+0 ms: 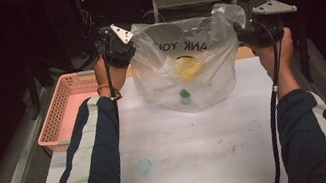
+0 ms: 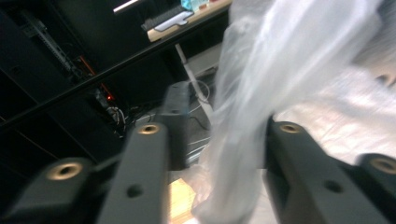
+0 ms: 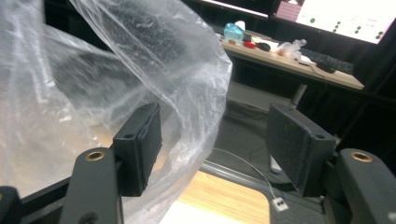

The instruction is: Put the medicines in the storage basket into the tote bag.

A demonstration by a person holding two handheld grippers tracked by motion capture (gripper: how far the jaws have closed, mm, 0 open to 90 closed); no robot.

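1. The plastic bag (image 1: 187, 67) at the far middle of the table is clear and whitish, with dark mirrored lettering across it.
2. Inside the bag show a yellow item (image 1: 188, 68) and a small green one (image 1: 185, 93).
3. The basket (image 1: 65, 111) at the table's left edge is pink, with a fine open grid.
4. The table's sheet (image 1: 195, 141) is white, marked by a teal ring (image 1: 144, 166) near the front edge and faint red smudges (image 1: 232, 149).
5. The sleeves (image 1: 94, 159) are navy with white stripes.
6. Both grippers' jaws are black with brass-coloured screws (image 2: 149, 129).
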